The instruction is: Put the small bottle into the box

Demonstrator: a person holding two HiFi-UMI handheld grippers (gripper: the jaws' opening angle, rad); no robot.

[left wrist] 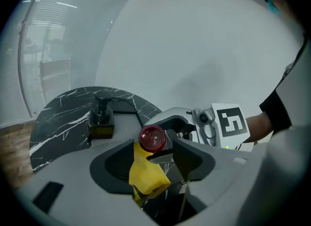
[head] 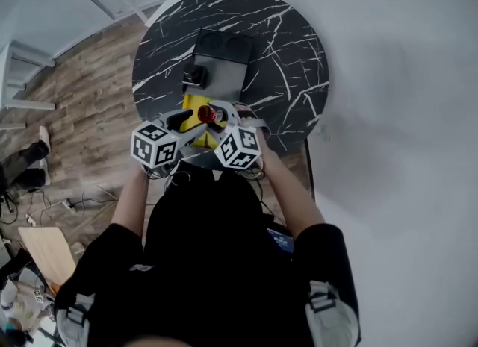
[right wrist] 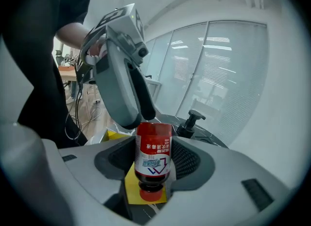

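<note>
The small bottle (right wrist: pixel 153 147), with a red label and red cap (left wrist: pixel 152 138), is clamped between the jaws of my right gripper (right wrist: pixel 153 164). It is held just above the yellow box (head: pixel 196 107), which lies at the near edge of the round table (head: pixel 291 54). My left gripper (left wrist: pixel 153 159) faces the bottle from the other side with its jaws wide open. The yellow box's raised flap (left wrist: pixel 146 174) stands between those jaws, and the pads do not press on it. In the head view both grippers meet over the box.
Behind the yellow box a grey and black block (head: pixel 220 66) carries a black pump dispenser (left wrist: pixel 101 111). The table is black marble with white veins. To the left are wooden floor, cables (head: pixel 52 207) and white furniture legs. A white wall lies to the right.
</note>
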